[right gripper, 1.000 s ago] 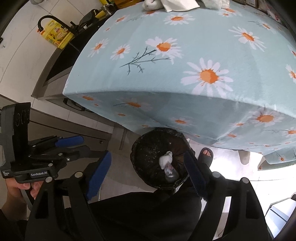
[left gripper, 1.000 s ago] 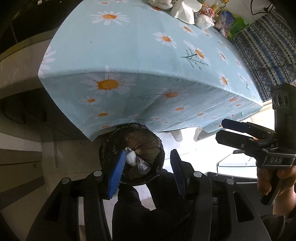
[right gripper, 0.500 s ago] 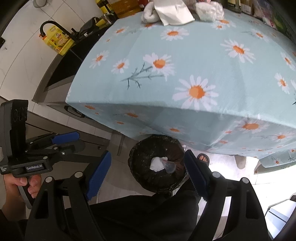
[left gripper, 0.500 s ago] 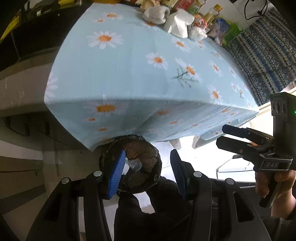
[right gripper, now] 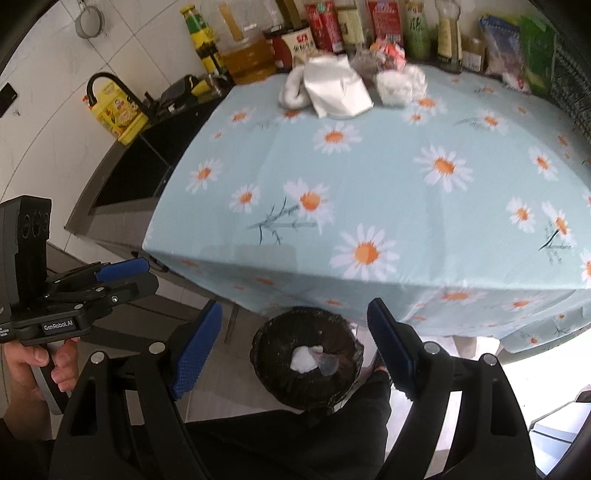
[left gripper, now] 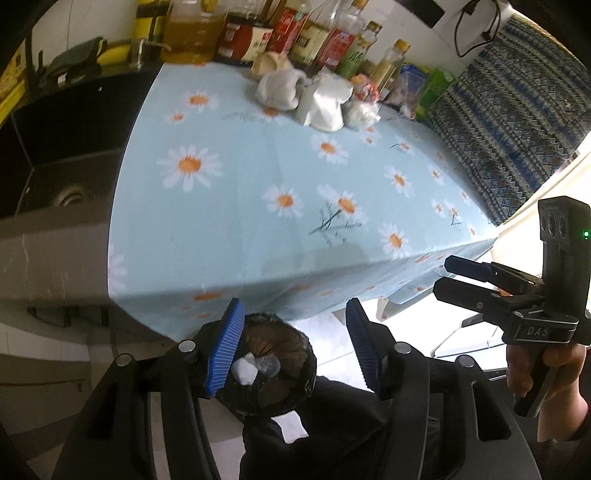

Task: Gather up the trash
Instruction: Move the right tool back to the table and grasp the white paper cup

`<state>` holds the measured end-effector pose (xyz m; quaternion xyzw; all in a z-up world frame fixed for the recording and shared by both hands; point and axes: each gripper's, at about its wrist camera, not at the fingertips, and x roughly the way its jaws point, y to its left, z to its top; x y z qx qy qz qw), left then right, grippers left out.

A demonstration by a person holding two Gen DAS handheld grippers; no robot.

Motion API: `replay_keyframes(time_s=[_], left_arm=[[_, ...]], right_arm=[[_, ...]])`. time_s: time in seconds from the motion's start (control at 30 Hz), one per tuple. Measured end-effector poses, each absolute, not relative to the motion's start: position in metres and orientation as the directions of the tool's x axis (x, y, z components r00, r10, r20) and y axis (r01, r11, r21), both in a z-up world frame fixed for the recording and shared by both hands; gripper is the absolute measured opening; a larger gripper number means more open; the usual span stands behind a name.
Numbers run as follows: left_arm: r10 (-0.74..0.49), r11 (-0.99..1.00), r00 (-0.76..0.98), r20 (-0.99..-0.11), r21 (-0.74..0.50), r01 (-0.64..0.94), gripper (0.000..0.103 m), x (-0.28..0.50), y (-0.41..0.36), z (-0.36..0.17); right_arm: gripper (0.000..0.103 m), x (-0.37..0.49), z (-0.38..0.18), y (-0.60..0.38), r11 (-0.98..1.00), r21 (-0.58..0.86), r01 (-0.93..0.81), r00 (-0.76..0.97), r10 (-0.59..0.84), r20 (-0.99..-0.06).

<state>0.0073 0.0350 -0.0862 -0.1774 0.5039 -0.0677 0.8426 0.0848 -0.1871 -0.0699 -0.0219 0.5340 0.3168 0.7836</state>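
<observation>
A black-lined trash bin (left gripper: 273, 369) stands on the floor below the table's near edge; it also shows in the right wrist view (right gripper: 306, 365). White crumpled paper (right gripper: 303, 360) and a clear plastic piece (right gripper: 328, 363) lie in it. My left gripper (left gripper: 291, 347) is open and empty above the bin. My right gripper (right gripper: 295, 343) is open and empty above the bin. At the table's far end lie a white paper bag (right gripper: 338, 88), a white cloth (right gripper: 293, 90) and crumpled plastic wrap (right gripper: 400, 83).
The table carries a blue daisy tablecloth (right gripper: 369, 177). Bottles and jars (right gripper: 332, 29) line its far edge. A dark sink counter (left gripper: 62, 155) with a yellow oil jug (right gripper: 114, 114) stands to the left. A patterned blue fabric (left gripper: 517, 110) hangs at right.
Both grippers have risen and tilted up, so the tabletop and the far items have come into view. The bin now sits lower in both views. Both stay open.
</observation>
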Motion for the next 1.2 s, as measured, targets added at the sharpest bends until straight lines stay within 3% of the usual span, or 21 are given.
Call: replay_keyframes(time_s=[0.4, 0.53, 0.63, 1.2], left_arm=[[-0.260, 0.936, 0.552, -0.792, -0.348, -0.058, 0.060, 0.035, 0.038, -0.054], [-0.227, 0.934, 0.572, -0.788, -0.343, -0.102, 0.060, 0.046, 0.040, -0.048], [-0.196, 0.929, 0.587, -0.785, -0.341, -0.146, 0.067, 0.052, 0.042, -0.042], [-0.041, 0.882, 0.584, -0.810, -0.305, -0.360, 0.068, 0.090, 0.040, -0.032]], right_arm=[[0.086, 0.127, -0.035, -0.184, 0.785, 0.262, -0.561, 0.316, 0.497, -0.808], [0.088, 0.153, -0.025, -0.181, 0.760, 0.256, -0.598, 0.317, 0.517, -0.795], [0.092, 0.181, -0.018, -0.173, 0.732, 0.251, -0.633, 0.311, 0.538, -0.783], [0.092, 0.299, -0.033, -0.111, 0.570, 0.239, -0.786, 0.186, 0.587, -0.788]])
